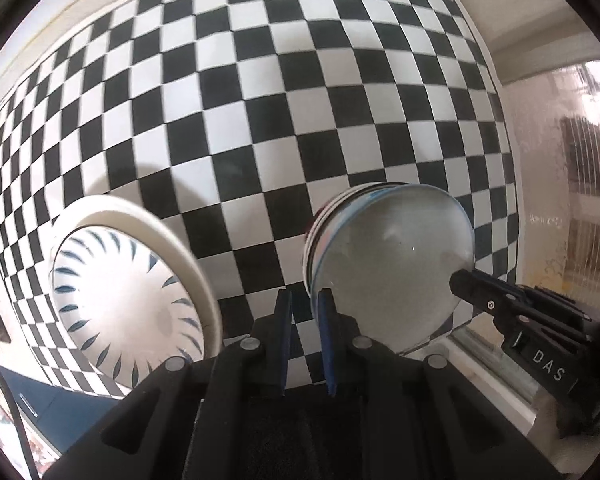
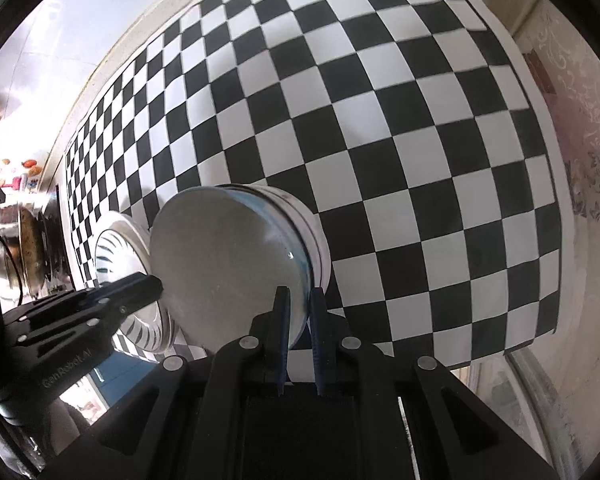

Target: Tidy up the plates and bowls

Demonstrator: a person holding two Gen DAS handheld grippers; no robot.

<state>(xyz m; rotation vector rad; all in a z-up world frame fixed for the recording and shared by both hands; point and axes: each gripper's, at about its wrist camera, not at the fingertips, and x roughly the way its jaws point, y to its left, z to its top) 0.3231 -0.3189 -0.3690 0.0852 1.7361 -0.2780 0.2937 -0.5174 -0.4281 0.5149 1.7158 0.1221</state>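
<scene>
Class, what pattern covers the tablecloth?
A black-and-white check; the tablecloth shows best in the left wrist view.

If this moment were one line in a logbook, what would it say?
left gripper: shut on bowl rim | right gripper: shut on opposite rim | bowl: atop stack | patterned plate: beside it on checkered mat

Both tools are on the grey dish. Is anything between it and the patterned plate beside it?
Nothing visible. Only bare checkered mat lies between the grey dish and the patterned plate. The left tool and right tool each grip the dish's rim.
</scene>
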